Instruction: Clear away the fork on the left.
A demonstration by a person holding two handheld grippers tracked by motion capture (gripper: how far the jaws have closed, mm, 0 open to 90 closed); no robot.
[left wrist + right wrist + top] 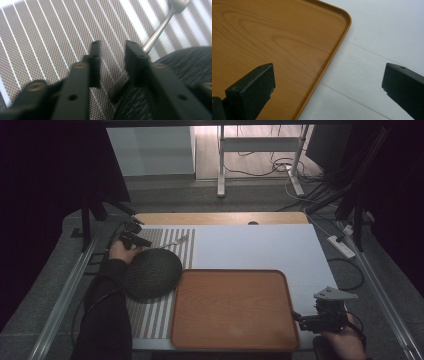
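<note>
On the table (250, 245): one tray (232, 307), one fork (160, 31), both tools parted, empty.

1. The person wore a dark, long sleeve (102, 315) on the left arm, reaching to the wrist.
2. The left gripper (112, 53) was matt black, with two blocky, square-ended jaws.
3. Brass-coloured screw heads and small round holes sat along its jaw arms.
4. The right gripper (298, 318) was black too, with flat, slab-like jaws.
5. A grey three-cornered plate (334, 293) topped the right gripper.
6. A thin dark cable (95, 297) trailed beside the left sleeve.
</note>
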